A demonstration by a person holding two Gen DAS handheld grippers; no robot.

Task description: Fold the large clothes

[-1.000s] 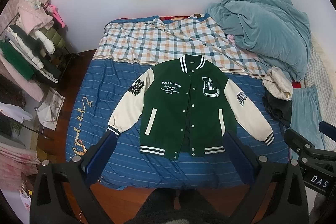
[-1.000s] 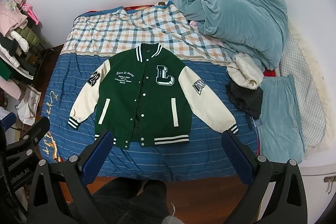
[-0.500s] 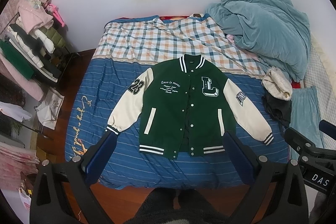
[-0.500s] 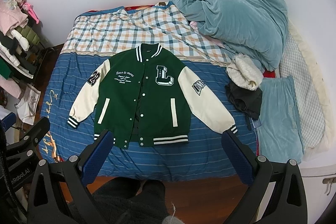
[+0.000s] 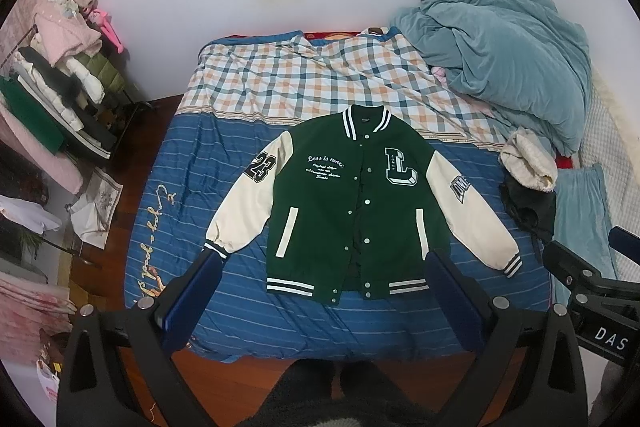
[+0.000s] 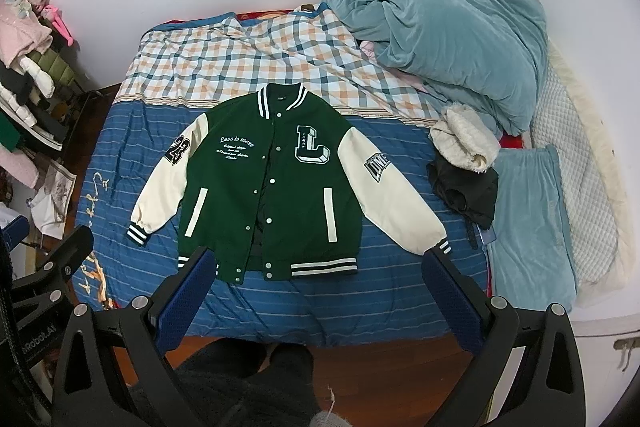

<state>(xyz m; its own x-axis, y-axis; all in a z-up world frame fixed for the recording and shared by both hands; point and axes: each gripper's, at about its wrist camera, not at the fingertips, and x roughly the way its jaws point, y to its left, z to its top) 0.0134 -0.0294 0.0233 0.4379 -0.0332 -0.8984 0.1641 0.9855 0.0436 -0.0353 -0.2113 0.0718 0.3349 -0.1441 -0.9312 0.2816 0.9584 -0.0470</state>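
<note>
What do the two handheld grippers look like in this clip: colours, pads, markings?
Both the left gripper and right gripper have black angular frames with silver screws and two long fingers faced with textured blue pads. The right one, seen from the left view, carries white "DAS" lettering.

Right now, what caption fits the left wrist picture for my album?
Green varsity jacket spread flat, sleeves out, on the blue striped bed cover, left gripper hovering open-jawed above.

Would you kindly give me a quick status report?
Left gripper and right gripper open, empty. Jacket flat on bed, unfolded. Nothing blocking.
</note>
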